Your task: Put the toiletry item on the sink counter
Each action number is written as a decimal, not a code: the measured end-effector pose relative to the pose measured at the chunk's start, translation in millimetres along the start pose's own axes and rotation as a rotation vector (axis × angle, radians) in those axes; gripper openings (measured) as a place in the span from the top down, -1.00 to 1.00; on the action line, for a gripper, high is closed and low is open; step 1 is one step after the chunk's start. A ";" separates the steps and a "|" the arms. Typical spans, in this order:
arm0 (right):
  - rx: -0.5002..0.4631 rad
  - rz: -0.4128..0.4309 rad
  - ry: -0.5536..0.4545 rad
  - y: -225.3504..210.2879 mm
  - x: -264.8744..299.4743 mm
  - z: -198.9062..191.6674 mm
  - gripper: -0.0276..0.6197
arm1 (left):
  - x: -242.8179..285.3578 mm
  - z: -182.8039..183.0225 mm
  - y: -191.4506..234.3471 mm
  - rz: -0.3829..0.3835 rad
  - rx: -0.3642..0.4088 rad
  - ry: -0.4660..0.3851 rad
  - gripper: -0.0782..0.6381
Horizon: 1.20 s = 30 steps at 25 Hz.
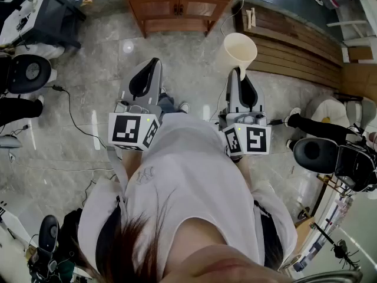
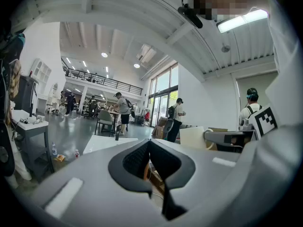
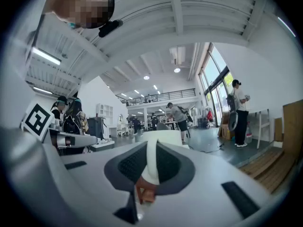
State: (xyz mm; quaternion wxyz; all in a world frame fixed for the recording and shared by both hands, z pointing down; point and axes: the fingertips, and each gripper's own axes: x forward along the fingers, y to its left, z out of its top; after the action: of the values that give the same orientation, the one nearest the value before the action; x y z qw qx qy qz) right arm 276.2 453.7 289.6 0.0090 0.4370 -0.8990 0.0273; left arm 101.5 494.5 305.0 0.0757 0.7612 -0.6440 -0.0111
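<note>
The cream cup [image 1: 239, 50], smooth and tapered with a round mouth, is pinched by its thin wall in the right gripper [image 1: 237, 72], over glossy marbled floor tiles [image 1: 194, 58] near a wooden vanity cabinet [image 1: 177, 9]. The left gripper [image 1: 154, 61] has its textured black jaws together, empty.

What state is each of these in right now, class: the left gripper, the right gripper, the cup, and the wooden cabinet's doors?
Left gripper: shut, nothing between its jaws.
Right gripper: shut on the cream cup.
Cream cup: held above the floor, tilted, looks empty.
Wooden cabinet: doors closed.
</note>
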 end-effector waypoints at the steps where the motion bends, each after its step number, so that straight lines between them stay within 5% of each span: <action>1: -0.001 0.001 0.001 -1.1 -0.2 0.0 0.79 | 0.8 0.3 -1.5 -0.001 -0.001 -0.002 0.76; 30: 0.010 -0.023 0.032 -37.0 14.8 -12.4 0.79 | 41.0 -2.4 -23.8 -0.065 0.014 0.011 0.76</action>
State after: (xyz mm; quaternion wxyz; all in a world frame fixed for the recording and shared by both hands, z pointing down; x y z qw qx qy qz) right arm 296.1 419.9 304.1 0.0216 0.4471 -0.8934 0.0385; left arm 132.0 458.2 307.6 0.0734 0.7822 -0.6187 -0.0047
